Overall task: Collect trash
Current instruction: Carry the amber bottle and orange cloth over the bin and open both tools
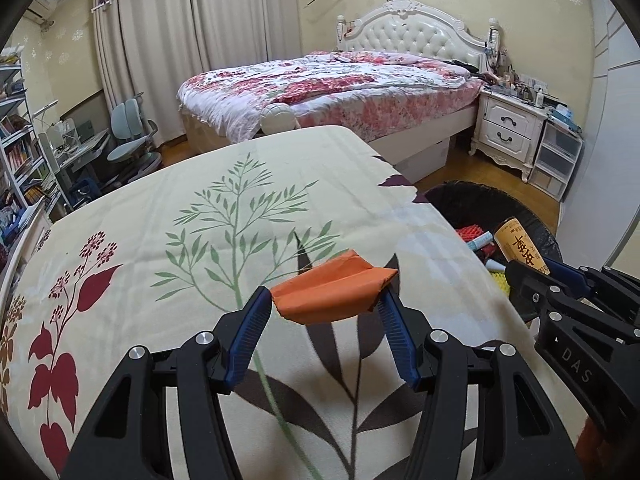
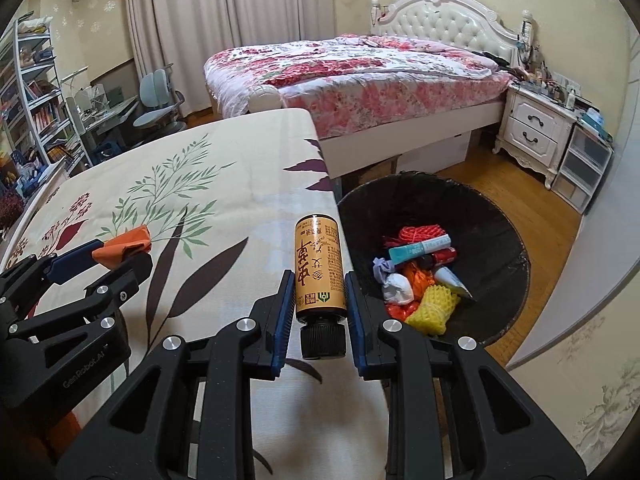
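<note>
Much of the bench [image 1: 132,200] lay hidden under its leaf-printed cloth, and its near edge was cut off behind both gripper bodies. The left gripper [image 1: 326,300] had its blue fingers [image 1: 250,330] clenched on a piece of orange wrapper [image 1: 334,294], a crumpled, folded scrap pinched at both ends; whether it rested on the cloth or hung just above it could not be told. In the right wrist view it sat toward the bench's left side, half hidden by the fingers.

The right gripper [image 2: 318,300] grasped an amber bottle [image 2: 319,266] across its lower body, black cap pointing back toward the camera, its base pointing away. Its label carried large dark red characters; the small print was too fine to read. It was held over the bench's right edge, just beside the trash bin [image 2: 472,204].

The black-lined bin stood on the floor off that edge, its near rim hidden behind the right fingers. Inside lay a yellow foam net [image 2: 434,306], a teal tube [image 2: 420,248], red netting and white crumpled paper, partly overlapping.
</note>
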`<state>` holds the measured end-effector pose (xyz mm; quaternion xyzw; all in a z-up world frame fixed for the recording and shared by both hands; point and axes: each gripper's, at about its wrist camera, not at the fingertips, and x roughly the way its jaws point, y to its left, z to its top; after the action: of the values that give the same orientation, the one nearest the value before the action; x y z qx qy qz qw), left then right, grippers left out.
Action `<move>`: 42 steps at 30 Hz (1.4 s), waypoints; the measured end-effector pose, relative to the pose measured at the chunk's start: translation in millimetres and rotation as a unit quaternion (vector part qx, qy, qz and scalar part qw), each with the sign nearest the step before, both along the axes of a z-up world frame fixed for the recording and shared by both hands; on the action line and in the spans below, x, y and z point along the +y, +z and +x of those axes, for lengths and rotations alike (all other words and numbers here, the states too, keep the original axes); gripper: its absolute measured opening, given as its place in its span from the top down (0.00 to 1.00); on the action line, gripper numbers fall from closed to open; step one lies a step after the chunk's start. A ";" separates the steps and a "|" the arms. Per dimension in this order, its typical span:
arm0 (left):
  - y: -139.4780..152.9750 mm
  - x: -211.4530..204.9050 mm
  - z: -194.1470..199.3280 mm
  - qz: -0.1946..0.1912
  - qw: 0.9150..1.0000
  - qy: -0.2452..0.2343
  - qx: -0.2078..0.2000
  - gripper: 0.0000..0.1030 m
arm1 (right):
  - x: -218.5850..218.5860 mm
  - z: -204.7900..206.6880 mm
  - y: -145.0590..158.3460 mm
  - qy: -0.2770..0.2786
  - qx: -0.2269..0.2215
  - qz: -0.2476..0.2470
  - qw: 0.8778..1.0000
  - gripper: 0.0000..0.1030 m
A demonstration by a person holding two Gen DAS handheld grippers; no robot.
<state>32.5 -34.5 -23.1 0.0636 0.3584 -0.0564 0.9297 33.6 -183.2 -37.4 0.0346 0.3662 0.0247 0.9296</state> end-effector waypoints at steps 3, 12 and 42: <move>3.0 -14.4 4.9 -0.003 1.000 -0.015 -0.004 0.45 | -14.0 2.4 1.5 -0.019 -0.003 -0.003 1.000 0.76; 11.2 -54.7 30.9 -0.012 0.999 -0.041 -0.014 0.45 | -57.4 14.6 5.1 -0.074 -0.018 -0.018 0.997 0.76; -10.8 -133.4 110.2 -0.001 0.998 -0.067 0.010 0.45 | -121.1 67.7 -13.0 -0.131 -0.012 -0.007 0.991 0.76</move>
<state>142.6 -167.9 -33.9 0.0857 0.3622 -0.1202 0.9203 101.3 -304.3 -50.5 0.0752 0.3475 -0.0994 0.9294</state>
